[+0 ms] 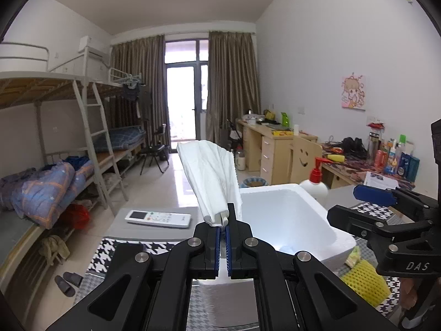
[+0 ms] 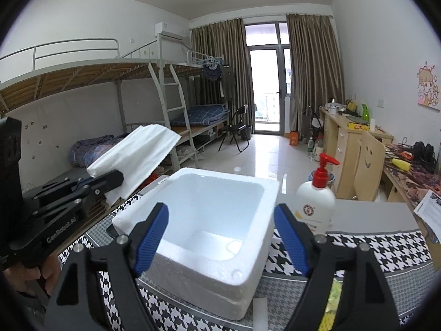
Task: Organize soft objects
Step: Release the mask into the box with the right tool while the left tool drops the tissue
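Note:
My left gripper (image 1: 223,230) is shut on a white soft foam sheet (image 1: 212,176) and holds it up in the air at the left edge of a white foam box (image 1: 297,220). The sheet also shows in the right wrist view (image 2: 135,160), left of the box (image 2: 264,190). My right gripper (image 2: 220,237) is open and empty, its blue pads on either side of the box's near half. It shows at the right of the left wrist view (image 1: 386,201). A yellow foam net sleeve (image 1: 366,278) lies on the table in front of the box.
The box stands on a table with a black-and-white houndstooth cloth (image 2: 380,251). A white pump bottle with a red top (image 2: 317,198) stands right of the box. A white remote (image 1: 158,218) lies at the table's far left. Beyond are bunk beds and desks.

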`<control>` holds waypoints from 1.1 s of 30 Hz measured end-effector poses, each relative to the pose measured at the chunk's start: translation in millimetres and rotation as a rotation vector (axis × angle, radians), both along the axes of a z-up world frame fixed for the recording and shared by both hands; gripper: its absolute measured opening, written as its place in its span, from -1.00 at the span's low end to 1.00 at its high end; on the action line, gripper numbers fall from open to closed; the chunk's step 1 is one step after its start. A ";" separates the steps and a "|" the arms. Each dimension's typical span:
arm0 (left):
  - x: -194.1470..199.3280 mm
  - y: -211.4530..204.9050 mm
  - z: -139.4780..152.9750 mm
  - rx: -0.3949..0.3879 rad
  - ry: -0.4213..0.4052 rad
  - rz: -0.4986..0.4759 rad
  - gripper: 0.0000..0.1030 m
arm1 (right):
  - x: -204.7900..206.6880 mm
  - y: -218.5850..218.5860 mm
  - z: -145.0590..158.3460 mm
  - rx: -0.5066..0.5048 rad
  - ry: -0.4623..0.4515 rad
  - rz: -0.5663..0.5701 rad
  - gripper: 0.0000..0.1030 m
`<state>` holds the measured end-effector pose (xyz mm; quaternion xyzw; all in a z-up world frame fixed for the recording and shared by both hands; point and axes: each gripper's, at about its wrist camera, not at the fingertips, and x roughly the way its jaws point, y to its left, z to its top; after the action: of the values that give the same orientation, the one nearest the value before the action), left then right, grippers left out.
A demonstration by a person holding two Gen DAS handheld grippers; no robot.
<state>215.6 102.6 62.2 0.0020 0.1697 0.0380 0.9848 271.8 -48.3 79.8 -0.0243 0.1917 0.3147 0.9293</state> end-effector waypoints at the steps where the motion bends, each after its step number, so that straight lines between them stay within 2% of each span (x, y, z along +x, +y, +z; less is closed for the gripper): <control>1: 1.4 -2.3 0.2 -0.001 0.003 -0.010 -0.94 | -1.8 -2.8 0.3 -0.002 -0.005 -0.005 0.60; 18: 26.4 -35.3 -3.6 -0.007 0.061 -0.102 -0.94 | -13.3 -40.4 -0.5 -0.007 -0.036 -0.102 0.61; 28: 46.5 -43.2 -7.1 -0.030 0.091 -0.094 -0.93 | -13.8 -58.0 -6.7 -0.014 -0.032 -0.137 0.61; 29: 47.0 -43.1 -8.0 -0.028 0.095 -0.093 -0.85 | -14.3 -58.2 -6.7 -0.013 -0.032 -0.139 0.61; 31: 48.1 -44.9 -8.7 -0.018 0.099 -0.077 -0.52 | -14.9 -59.5 -6.6 -0.010 -0.034 -0.141 0.61; 33: 46.0 -45.3 -8.0 -0.018 0.086 -0.052 0.45 | -16.1 -61.1 -7.7 -0.009 -0.037 -0.142 0.61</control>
<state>261.6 57.3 54.2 -0.0010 0.2120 0.0107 0.9772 255.6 -109.4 72.1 -0.0203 0.1773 0.2465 0.9526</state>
